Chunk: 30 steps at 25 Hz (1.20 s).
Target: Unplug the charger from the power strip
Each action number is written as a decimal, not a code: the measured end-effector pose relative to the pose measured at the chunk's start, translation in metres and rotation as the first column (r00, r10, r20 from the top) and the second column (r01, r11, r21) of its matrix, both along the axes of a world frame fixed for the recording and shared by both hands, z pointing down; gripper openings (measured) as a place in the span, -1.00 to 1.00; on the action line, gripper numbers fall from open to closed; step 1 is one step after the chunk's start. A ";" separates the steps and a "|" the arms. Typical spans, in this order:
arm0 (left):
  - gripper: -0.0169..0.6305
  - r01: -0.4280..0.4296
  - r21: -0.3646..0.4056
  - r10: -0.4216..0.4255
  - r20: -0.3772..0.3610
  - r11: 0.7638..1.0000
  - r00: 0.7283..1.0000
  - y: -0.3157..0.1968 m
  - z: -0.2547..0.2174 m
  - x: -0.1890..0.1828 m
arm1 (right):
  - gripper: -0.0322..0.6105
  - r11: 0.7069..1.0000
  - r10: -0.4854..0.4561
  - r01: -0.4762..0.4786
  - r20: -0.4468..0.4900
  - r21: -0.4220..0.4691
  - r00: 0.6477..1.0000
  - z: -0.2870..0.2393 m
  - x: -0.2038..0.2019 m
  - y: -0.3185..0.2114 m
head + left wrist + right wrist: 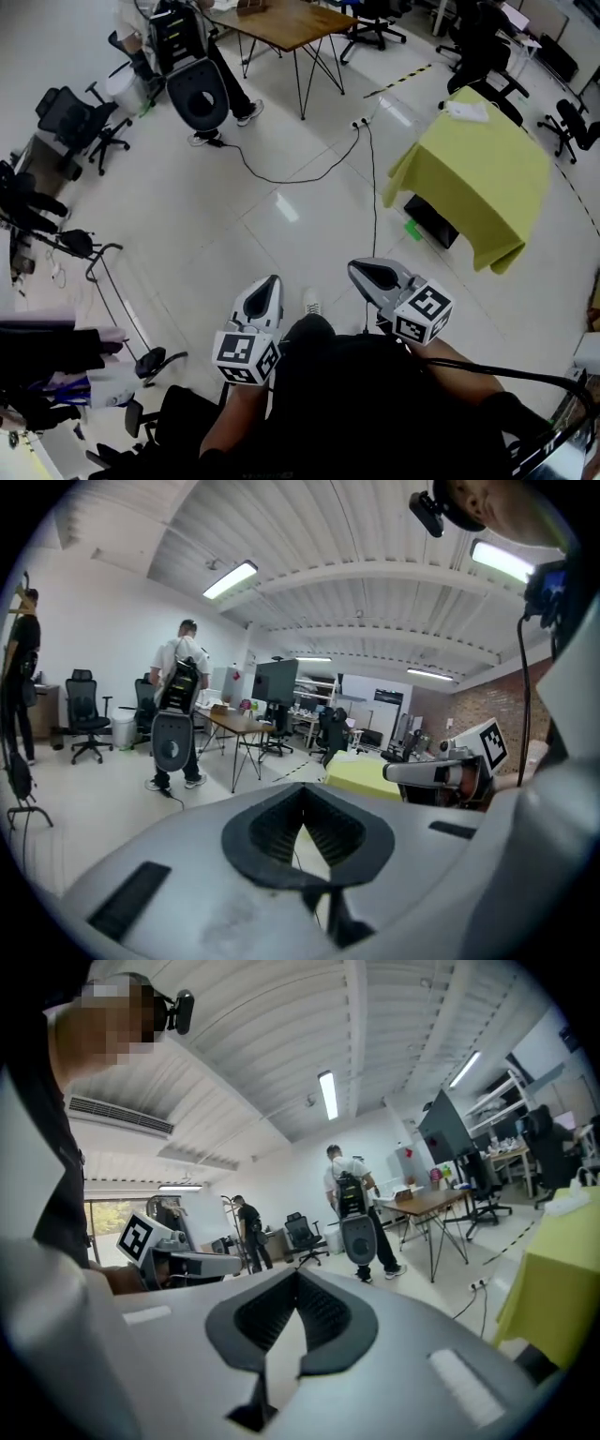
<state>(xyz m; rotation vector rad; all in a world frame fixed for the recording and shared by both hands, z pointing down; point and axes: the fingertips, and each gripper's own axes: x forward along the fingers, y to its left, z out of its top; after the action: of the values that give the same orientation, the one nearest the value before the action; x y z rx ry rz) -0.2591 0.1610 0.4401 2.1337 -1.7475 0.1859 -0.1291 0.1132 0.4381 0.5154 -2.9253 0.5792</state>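
A white power strip (361,122) lies on the pale floor far ahead, with black cables (373,197) running from it; it also shows small in the right gripper view (478,1285). It is too small to make out a charger on it. My left gripper (272,279) and right gripper (354,267) are held close to the body, well short of the strip, each empty. In the left gripper view the left gripper's (302,791) black pads meet at the tip. The right gripper's (297,1274) pads meet likewise. Each gripper shows in the other's view, the right (441,772) and the left (187,1262).
A table under a yellow-green cloth (487,159) stands to the right, with a black box (431,220) beneath it. A wooden table (286,21) and a standing person (187,56) are beyond the strip. Office chairs (80,117) and a rack (103,272) are at the left.
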 end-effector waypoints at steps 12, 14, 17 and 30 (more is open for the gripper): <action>-0.93 -0.258 0.036 0.257 0.022 0.966 0.966 -0.126 -0.023 -0.013 | -0.89 0.961 0.276 -0.276 -0.026 -0.017 0.961 -0.013 0.013 -0.102; -0.93 -0.269 0.032 0.268 0.027 0.963 0.963 -0.139 -0.022 -0.028 | -0.89 0.952 0.305 -0.306 -0.023 -0.019 0.952 -0.015 0.006 -0.114; -0.93 -0.278 0.028 0.277 0.029 0.960 0.960 -0.155 -0.017 -0.044 | -0.89 0.943 0.333 -0.334 -0.019 -0.013 0.943 -0.016 -0.003 -0.123; -0.93 -0.362 0.032 0.362 -0.009 0.932 0.932 -0.200 -0.007 -0.034 | -0.89 0.891 0.454 -0.454 -0.037 0.021 0.890 -0.021 0.016 -0.140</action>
<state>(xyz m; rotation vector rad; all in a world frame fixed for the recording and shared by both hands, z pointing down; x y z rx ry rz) -0.2935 -0.0392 0.4331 2.4577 -1.3399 0.2412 -0.1132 -0.0268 0.4166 1.2175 -2.7691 0.5855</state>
